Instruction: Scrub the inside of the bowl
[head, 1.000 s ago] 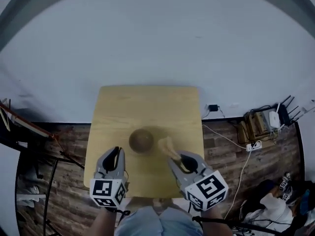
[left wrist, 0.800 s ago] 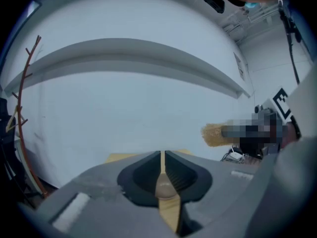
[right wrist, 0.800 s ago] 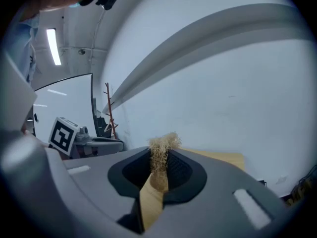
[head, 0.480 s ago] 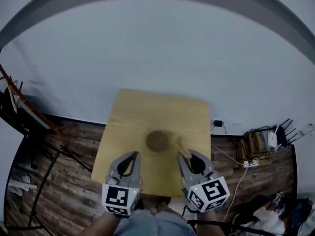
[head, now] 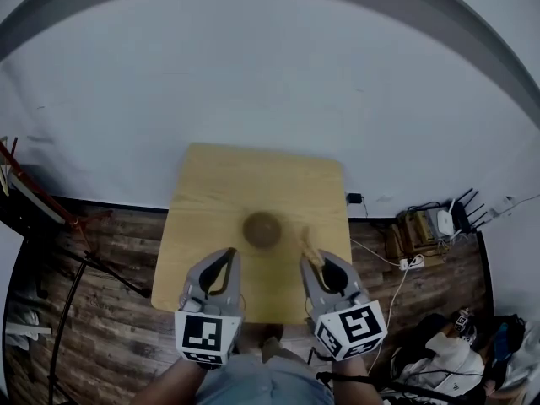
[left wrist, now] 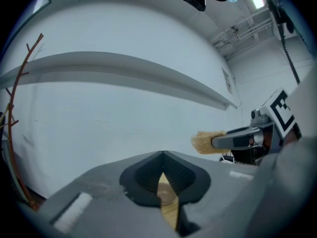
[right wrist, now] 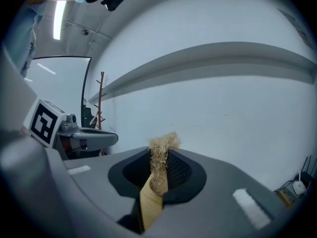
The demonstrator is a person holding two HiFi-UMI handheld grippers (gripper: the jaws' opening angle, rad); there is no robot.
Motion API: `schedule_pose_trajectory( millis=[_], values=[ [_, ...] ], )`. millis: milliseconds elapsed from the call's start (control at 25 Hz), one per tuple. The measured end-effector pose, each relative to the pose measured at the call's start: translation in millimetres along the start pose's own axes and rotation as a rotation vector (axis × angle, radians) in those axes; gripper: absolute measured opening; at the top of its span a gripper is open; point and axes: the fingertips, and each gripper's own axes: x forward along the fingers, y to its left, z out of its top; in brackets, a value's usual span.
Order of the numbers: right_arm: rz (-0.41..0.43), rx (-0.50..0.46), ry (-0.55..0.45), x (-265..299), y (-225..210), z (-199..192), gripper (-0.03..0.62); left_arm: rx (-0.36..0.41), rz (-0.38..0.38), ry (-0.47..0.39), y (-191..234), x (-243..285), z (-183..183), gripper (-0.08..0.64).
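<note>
The bowl [head: 262,229] sits in the middle of the table [head: 202,184]. The right gripper [head: 315,266] squeezes the brush [head: 308,246], which points forward. The bowl lies just front-left of it. The left gripper [head: 229,256] is closed and empty.

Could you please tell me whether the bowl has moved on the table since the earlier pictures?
No. The bowl sits near the middle of the table, just as it did before. Only the head view's framing has shifted.

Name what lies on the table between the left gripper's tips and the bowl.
Nothing. In the head view, only bare wooden table separates the left gripper from the bowl.
</note>
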Motion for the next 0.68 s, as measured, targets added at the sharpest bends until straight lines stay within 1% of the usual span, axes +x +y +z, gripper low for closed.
schedule_pose_trajectory(
  millis=[160,360,680],
  values=[
    [-0.022,-0.008,-0.01,-2,0,4,0.058,0.018,-0.029,-0.019,0,4,2,0.02],
    [-0.043,-0.016,-0.024,-8,-1,12,0.058,0.016,-0.059,-0.024,-6,7,7,0.02],
    [-0.054,-0.024,-0.03,-4,-13,16,0.058,-0.01,-0.069,-0.021,-10,19,8,0.02]
  ],
)
